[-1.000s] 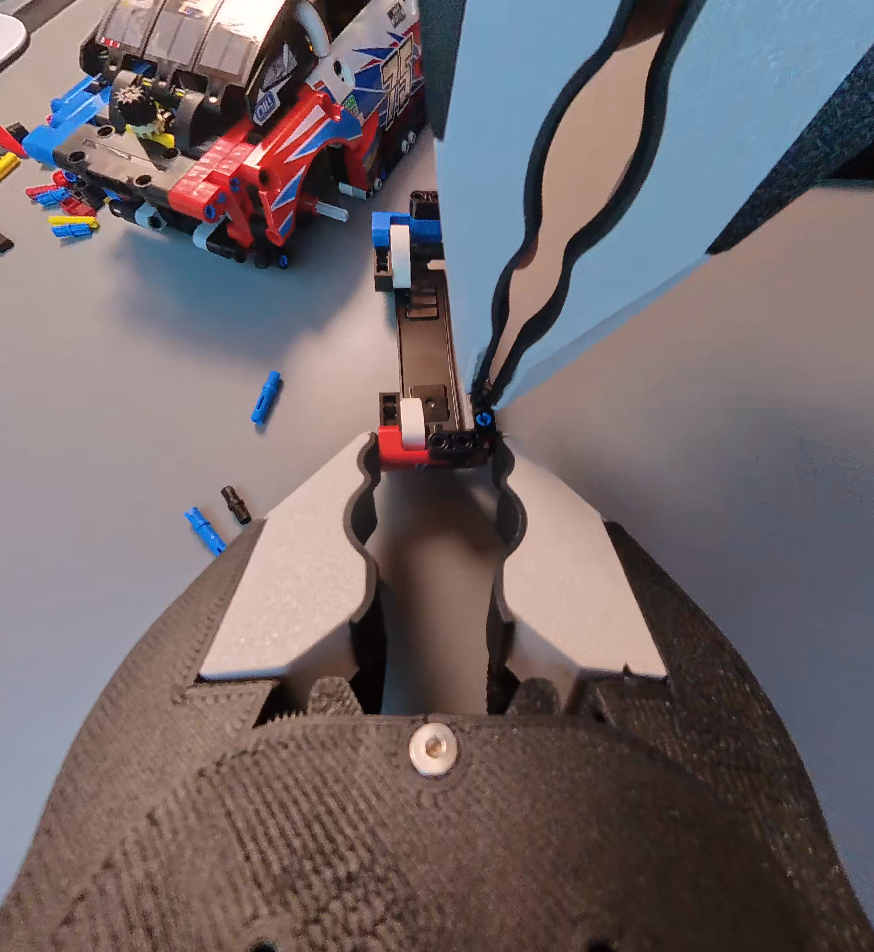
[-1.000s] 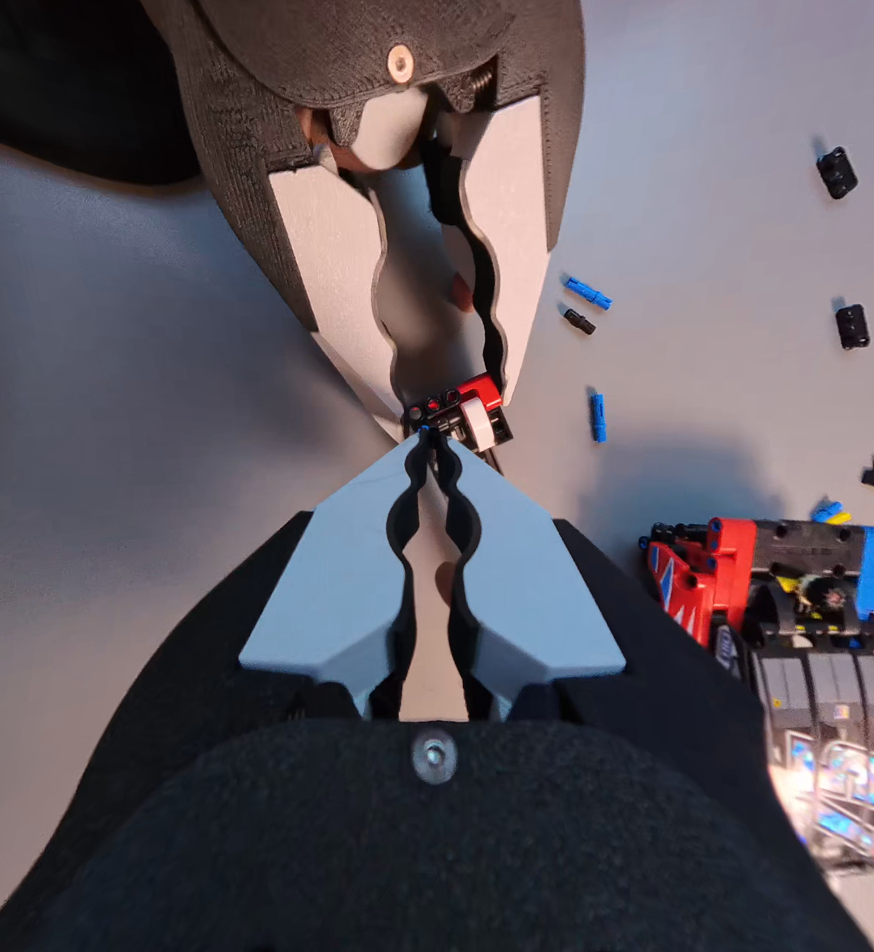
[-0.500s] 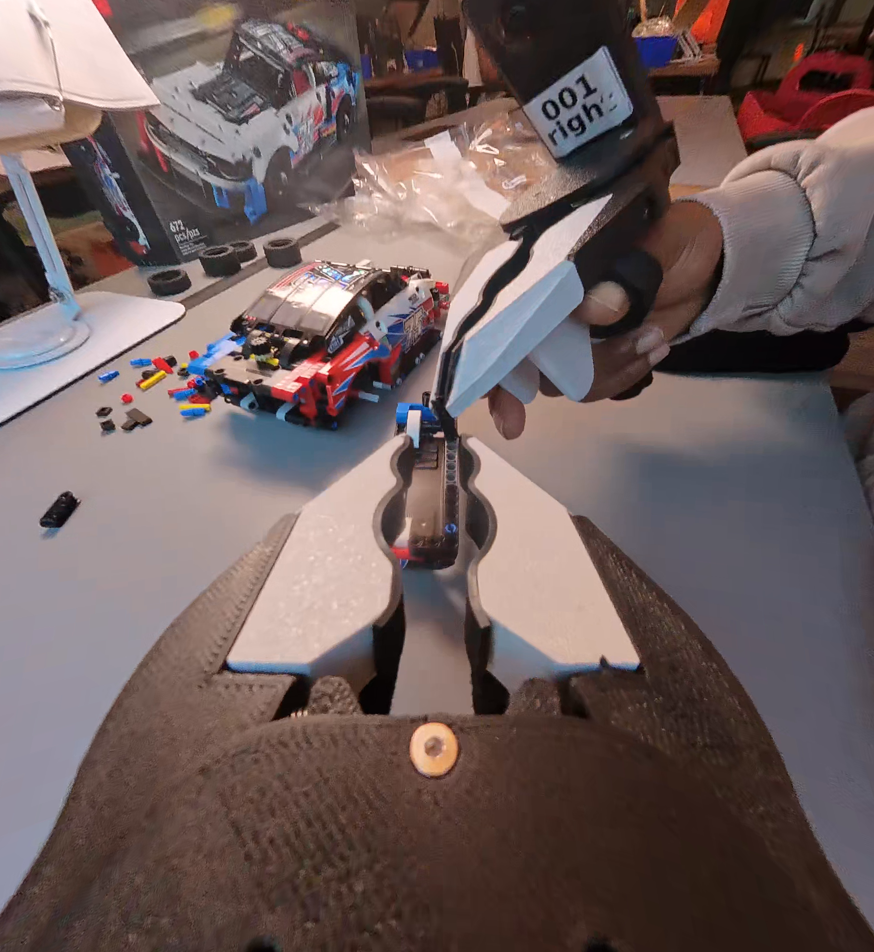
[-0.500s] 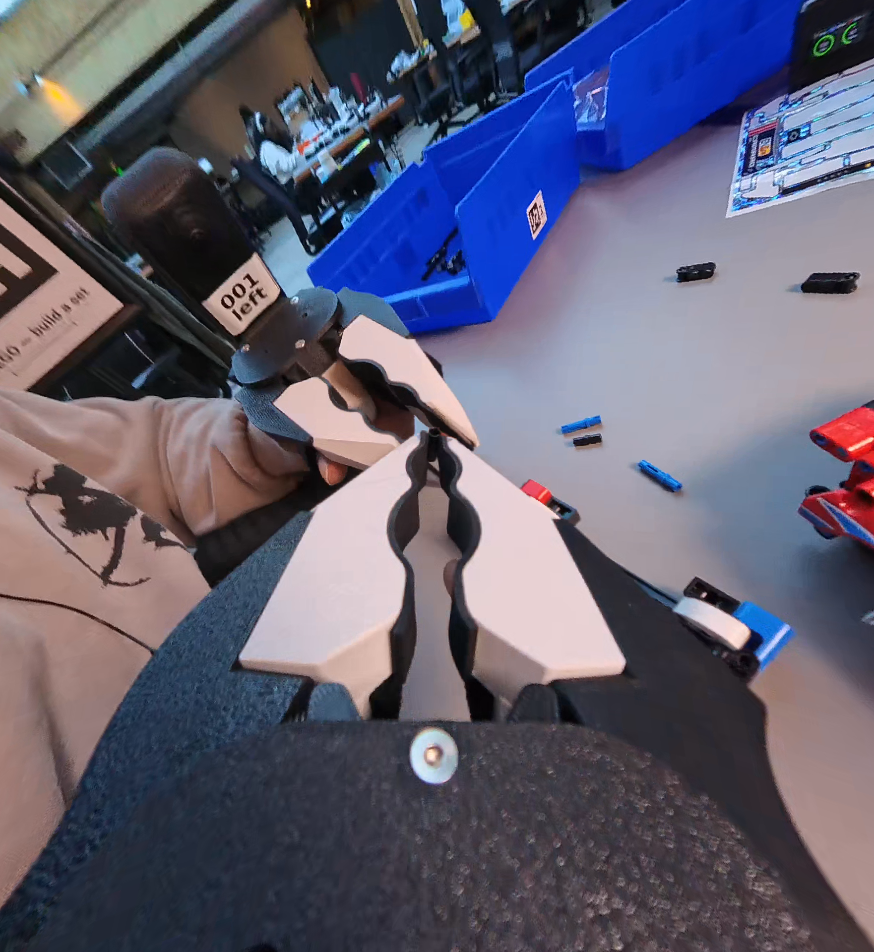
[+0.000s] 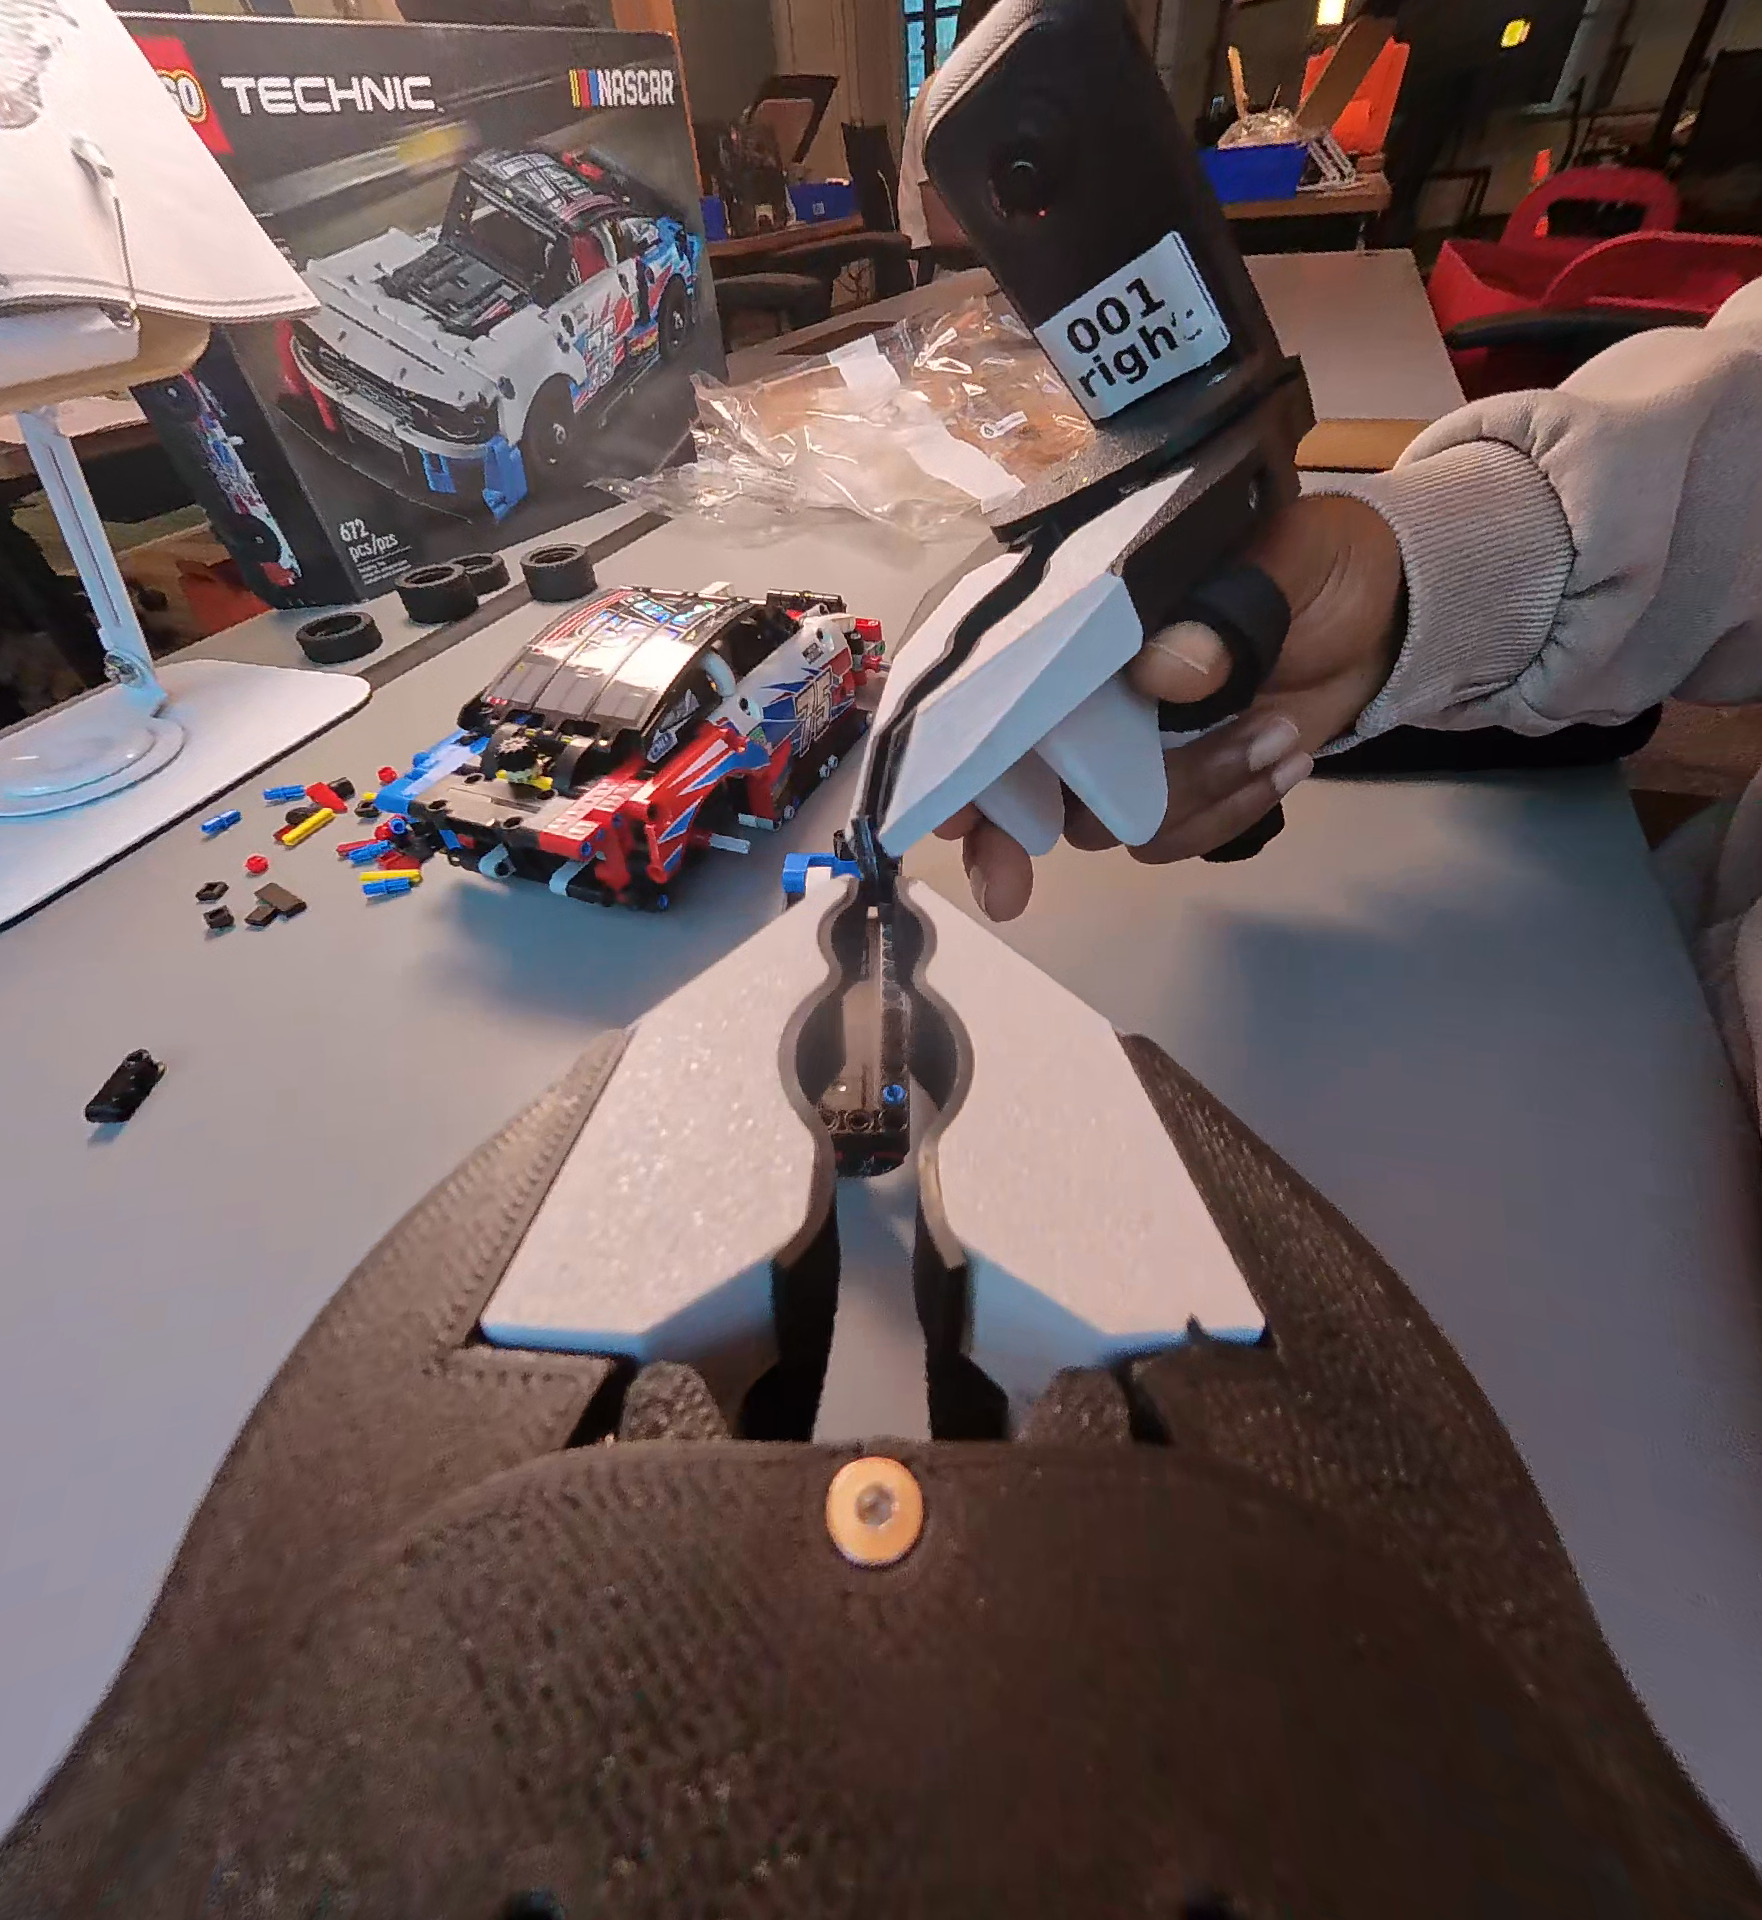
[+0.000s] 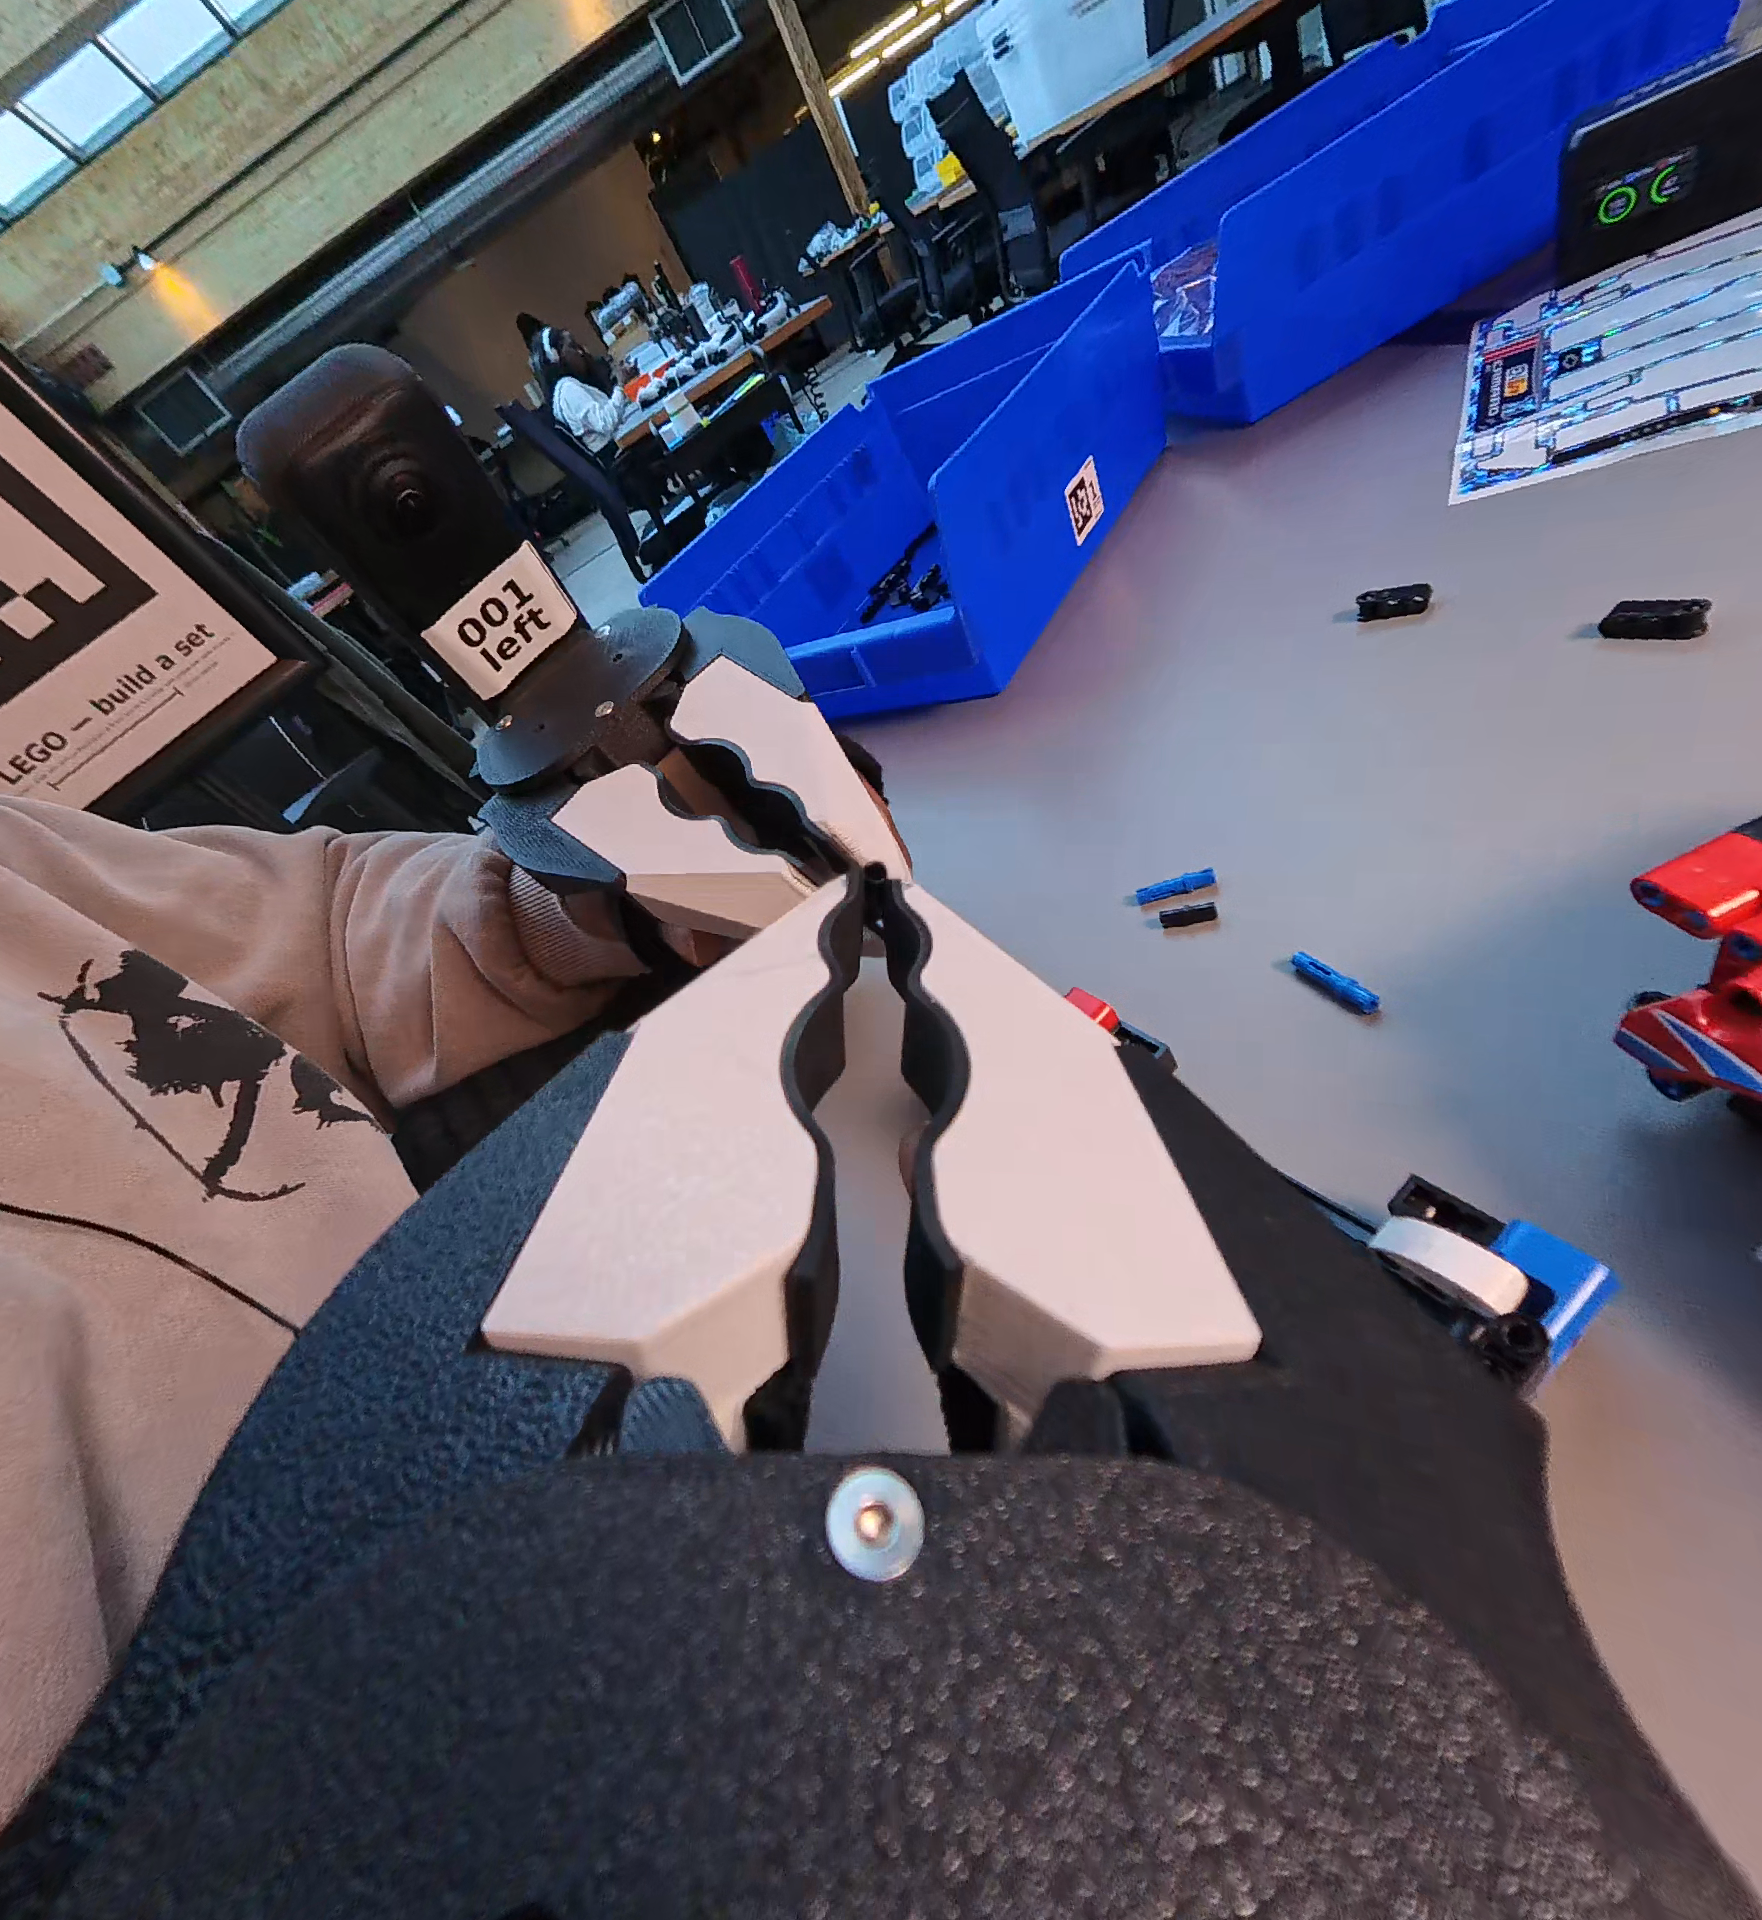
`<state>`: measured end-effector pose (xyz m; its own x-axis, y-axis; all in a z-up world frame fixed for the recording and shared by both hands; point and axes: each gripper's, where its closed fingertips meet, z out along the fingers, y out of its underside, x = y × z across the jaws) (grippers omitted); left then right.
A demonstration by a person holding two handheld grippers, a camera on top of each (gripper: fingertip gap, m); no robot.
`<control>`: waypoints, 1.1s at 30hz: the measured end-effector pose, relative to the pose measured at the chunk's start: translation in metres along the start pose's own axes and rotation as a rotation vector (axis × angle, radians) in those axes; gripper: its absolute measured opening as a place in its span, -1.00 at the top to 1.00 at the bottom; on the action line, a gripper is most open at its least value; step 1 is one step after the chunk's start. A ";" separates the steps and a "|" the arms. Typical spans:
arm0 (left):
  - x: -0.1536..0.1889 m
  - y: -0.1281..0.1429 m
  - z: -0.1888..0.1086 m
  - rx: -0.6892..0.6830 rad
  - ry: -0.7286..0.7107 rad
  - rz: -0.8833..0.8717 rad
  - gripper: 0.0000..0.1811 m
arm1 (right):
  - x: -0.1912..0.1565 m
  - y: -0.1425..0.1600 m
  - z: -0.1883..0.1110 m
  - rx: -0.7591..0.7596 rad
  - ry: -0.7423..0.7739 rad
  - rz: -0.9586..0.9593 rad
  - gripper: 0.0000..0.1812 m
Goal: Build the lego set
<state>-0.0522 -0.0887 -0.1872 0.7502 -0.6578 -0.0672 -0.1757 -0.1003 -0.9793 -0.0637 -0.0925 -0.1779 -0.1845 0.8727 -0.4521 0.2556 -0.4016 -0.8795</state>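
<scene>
The left hand-held gripper (image 5: 872, 914) is closed around a long black lego beam assembly (image 5: 872, 1049), which runs lengthwise between its fingers, with a blue-and-white end (image 5: 804, 868) sticking out past the tips. A second ago this assembly lay flat on the grey table (image 5: 1324, 1039), seen from directly above; half a second ago it was already lifted, and now it is held clear of the surface, pointing toward the half-built red, white and blue race car (image 5: 648, 738). The right hand-held gripper (image 6: 872, 883) is nearly shut, pinching a small dark pin (image 6: 874, 871) at its very tips, and those tips meet the far end of the beam. Whether the pin is seated yet cannot be told. The change suggests the sub-assembly has gone from table work to in-air fitting, probably pressing the pin in before joining the piece to the car. Loose blue, yellow, red and black pieces (image 5: 316, 831) lie beside the car, with spare tyres (image 5: 441, 597) further back.
</scene>
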 end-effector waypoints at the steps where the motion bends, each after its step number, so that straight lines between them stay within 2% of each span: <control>1: 0.000 0.001 0.000 -0.007 0.003 0.005 0.98 | 0.000 0.001 -0.001 -0.020 -0.001 -0.019 0.99; 7: 0.008 0.005 0.002 -0.047 0.027 0.092 0.99 | -0.005 0.012 -0.006 -0.269 -0.005 -0.376 0.90; 10: 0.011 0.007 0.004 -0.061 0.041 0.104 0.99 | -0.004 0.015 -0.006 -0.360 -0.002 -0.483 0.90; 13: 0.012 0.009 0.004 -0.072 0.046 0.106 0.99 | -0.003 0.019 -0.005 -0.424 -0.014 -0.547 0.97; 28: 0.016 0.015 0.006 -0.110 0.068 0.106 0.99 | -0.004 0.026 -0.005 -0.579 -0.041 -0.783 0.98; 32: 0.014 0.020 0.007 -0.128 0.077 0.048 0.98 | 0.000 0.030 -0.005 -0.633 -0.028 -0.774 0.98; 33: 0.009 0.024 0.006 -0.146 0.056 0.034 0.91 | 0.004 0.030 -0.006 -0.653 -0.012 -0.766 0.98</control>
<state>-0.0459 -0.0920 -0.2125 0.7063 -0.7028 -0.0847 -0.2940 -0.1824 -0.9382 -0.0513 -0.0999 -0.2054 -0.5259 0.8276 0.1959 0.5335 0.5004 -0.6818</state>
